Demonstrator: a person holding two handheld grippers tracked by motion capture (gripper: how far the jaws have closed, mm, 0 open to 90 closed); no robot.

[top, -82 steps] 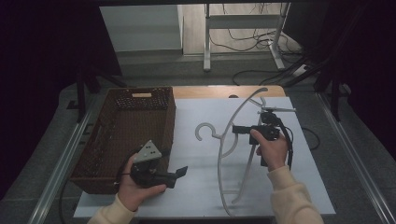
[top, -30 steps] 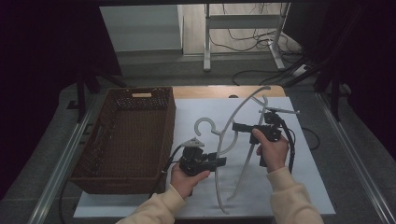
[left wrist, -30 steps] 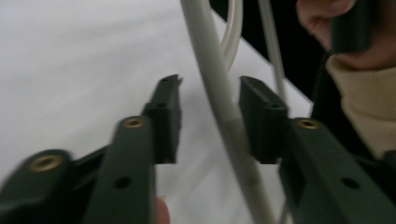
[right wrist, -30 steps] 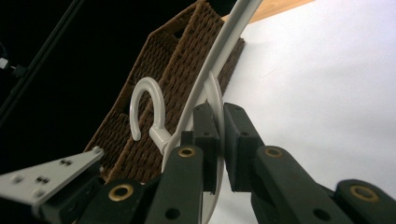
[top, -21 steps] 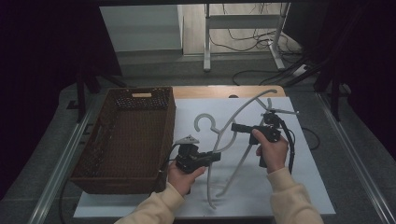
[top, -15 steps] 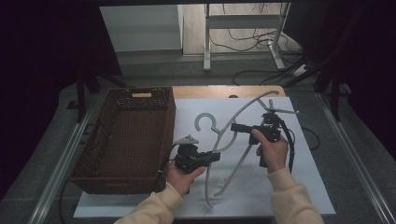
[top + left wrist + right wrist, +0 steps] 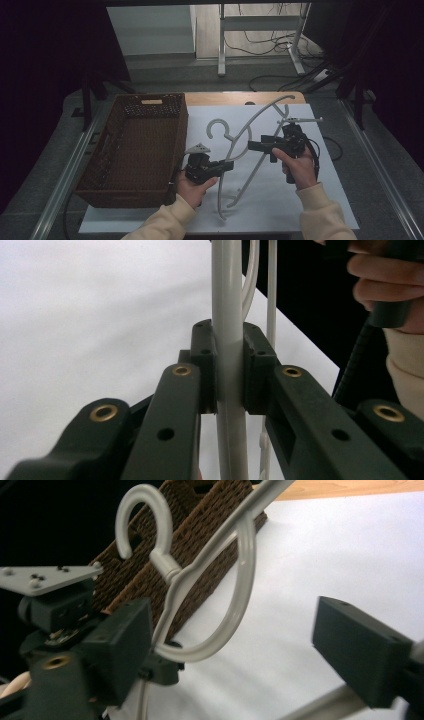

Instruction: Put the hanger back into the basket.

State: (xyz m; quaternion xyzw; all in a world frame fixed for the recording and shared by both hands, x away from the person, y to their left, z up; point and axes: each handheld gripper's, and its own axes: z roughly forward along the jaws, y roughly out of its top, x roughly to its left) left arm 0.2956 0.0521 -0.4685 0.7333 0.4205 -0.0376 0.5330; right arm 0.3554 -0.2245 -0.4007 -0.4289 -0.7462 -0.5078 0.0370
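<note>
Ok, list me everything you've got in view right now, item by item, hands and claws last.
Hanger: one, pale grey plastic, on the white sheet mid-table, hook toward the basket.
Basket: one, dark brown wicker, left part of the table.
White sheet: one, covers the table top.
Table: one, wooden edge showing at the far side.
Metal stand: one, pale, on the floor behind the table, with cables.
Left claw: one, black, shut on a hanger bar.
Right claw: one, black, its jaws have just been opening; the hanger's loop lies between them, unpressed.
Hands: two, cream sleeves, from the bottom edge.
</note>
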